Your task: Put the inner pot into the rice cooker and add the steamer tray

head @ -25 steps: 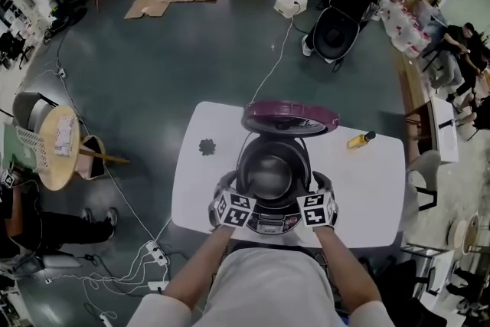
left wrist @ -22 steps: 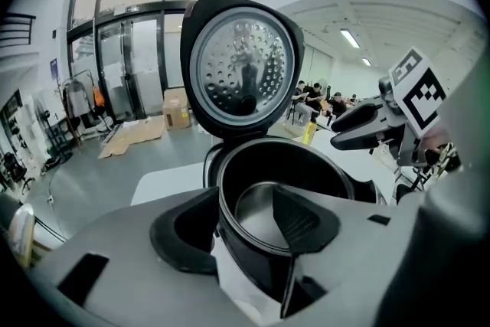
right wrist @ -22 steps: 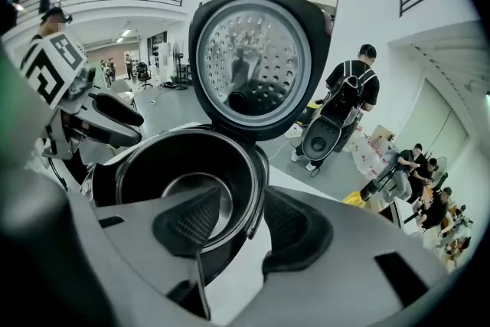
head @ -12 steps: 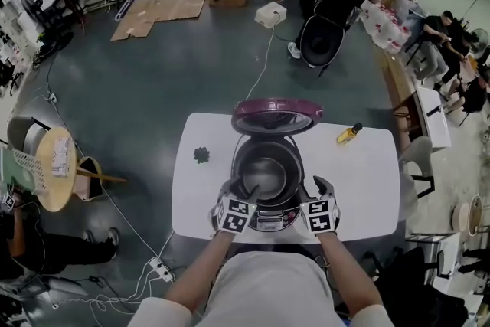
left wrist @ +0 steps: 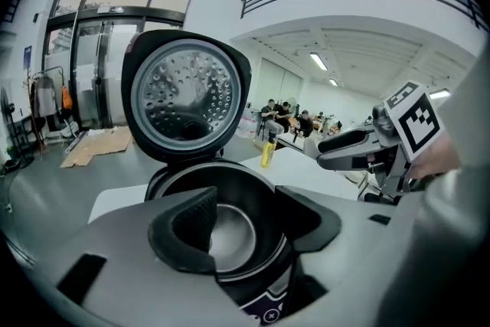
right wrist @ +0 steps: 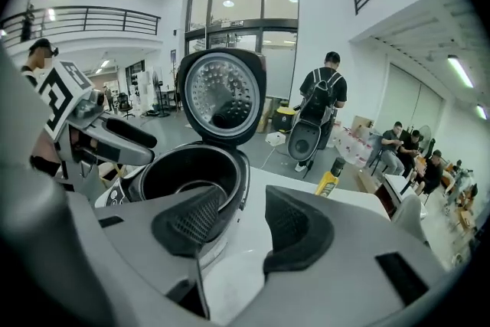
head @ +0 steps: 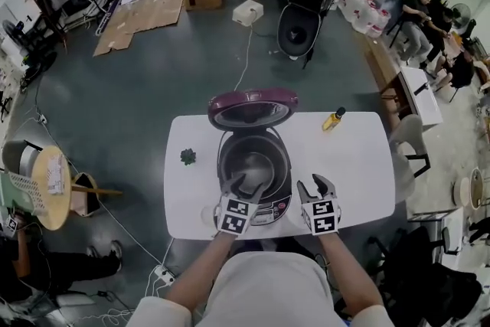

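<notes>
The dark metal inner pot (head: 253, 165) sits down inside the white rice cooker with the purple lid (head: 254, 199), which stands near the middle of the white rectangular table (head: 360, 165) with that lid tipped up and open at the far side. A second ago both grippers flanked the cooker, their jaws close against its left and right shoulders level with the pot's rim; since then they have drawn back toward the person and risen. The left gripper (head: 245, 188) now hovers over the cooker's near front edge, released, its jaws standing apart with only the pot's open mouth seen through the gap. The right gripper (head: 315, 186) hangs clear of the cooker over bare tabletop to its right, likewise unclenched and empty. The pot itself has not moved between the frames. A small yellow bottle with a dark cap (head: 332, 119) lies toward the table's far right, and a little dark green object (head: 187, 157) rests left of the cooker, both where they were.
</notes>
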